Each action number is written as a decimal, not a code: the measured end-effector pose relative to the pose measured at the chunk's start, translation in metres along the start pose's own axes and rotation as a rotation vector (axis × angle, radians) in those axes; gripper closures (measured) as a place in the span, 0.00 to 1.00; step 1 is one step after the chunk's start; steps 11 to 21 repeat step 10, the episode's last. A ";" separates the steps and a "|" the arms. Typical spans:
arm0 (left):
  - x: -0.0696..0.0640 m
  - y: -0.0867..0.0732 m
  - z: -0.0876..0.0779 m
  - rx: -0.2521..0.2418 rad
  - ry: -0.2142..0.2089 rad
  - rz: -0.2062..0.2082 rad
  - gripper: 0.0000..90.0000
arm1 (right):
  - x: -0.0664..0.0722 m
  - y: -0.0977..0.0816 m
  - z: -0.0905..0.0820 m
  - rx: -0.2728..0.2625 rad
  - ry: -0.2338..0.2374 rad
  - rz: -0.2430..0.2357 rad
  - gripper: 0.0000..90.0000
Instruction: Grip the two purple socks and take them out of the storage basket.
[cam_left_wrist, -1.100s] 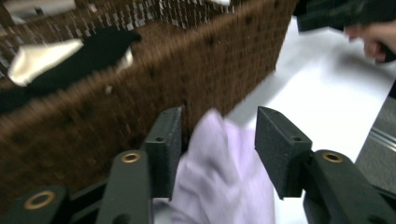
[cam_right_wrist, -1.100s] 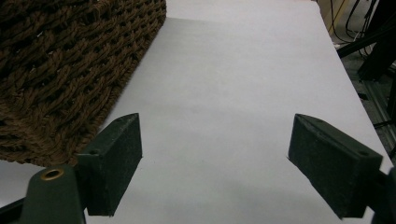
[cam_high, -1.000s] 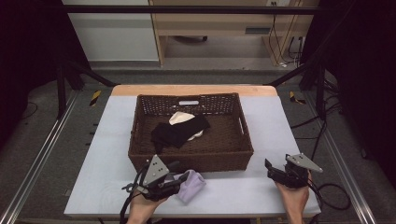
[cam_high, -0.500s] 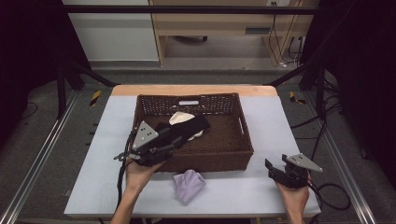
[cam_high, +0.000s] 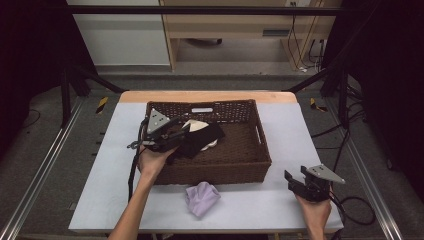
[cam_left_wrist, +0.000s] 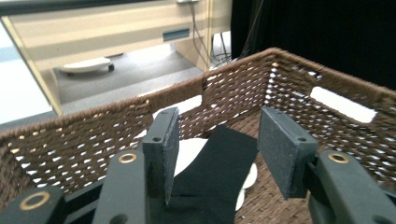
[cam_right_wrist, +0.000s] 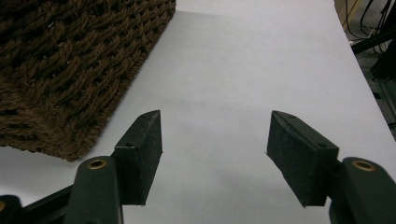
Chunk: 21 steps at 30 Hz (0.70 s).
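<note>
A dark wicker basket sits in the middle of the table, holding a black cloth over a white cloth. My left gripper hovers over the basket's left side, pointing at the black cloth. In the left gripper view its jaws stand open, with the black cloth and white cloth lying below and beyond them. A purple cloth lies on the table in front of the basket. My right gripper rests at the front right; its jaws have just been closing, still apart with nothing between them.
The white table top has free room right of the basket. The basket's near corner shows at the left of the right gripper view. A metal frame and cables run along the table's sides.
My left gripper has left the purple cloth at the front and moved up and back over the basket's left side. The purple cloth stays on the table. The right hand has not moved.
</note>
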<state>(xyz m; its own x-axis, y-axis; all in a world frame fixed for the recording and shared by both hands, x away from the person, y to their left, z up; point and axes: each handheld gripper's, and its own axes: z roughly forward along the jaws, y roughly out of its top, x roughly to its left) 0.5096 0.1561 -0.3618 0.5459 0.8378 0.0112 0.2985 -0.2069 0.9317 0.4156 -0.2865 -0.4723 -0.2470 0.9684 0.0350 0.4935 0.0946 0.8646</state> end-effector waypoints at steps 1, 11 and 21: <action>0.002 0.000 0.002 0.003 -0.013 -0.023 0.53 | 0.000 0.000 0.000 0.000 0.000 0.001 0.39; 0.002 -0.001 0.005 -0.043 0.022 -0.004 0.51 | 0.000 0.000 0.002 -0.001 -0.013 0.005 0.32; 0.002 -0.001 0.005 -0.043 0.022 -0.004 0.51 | 0.000 0.000 0.002 -0.001 -0.013 0.005 0.32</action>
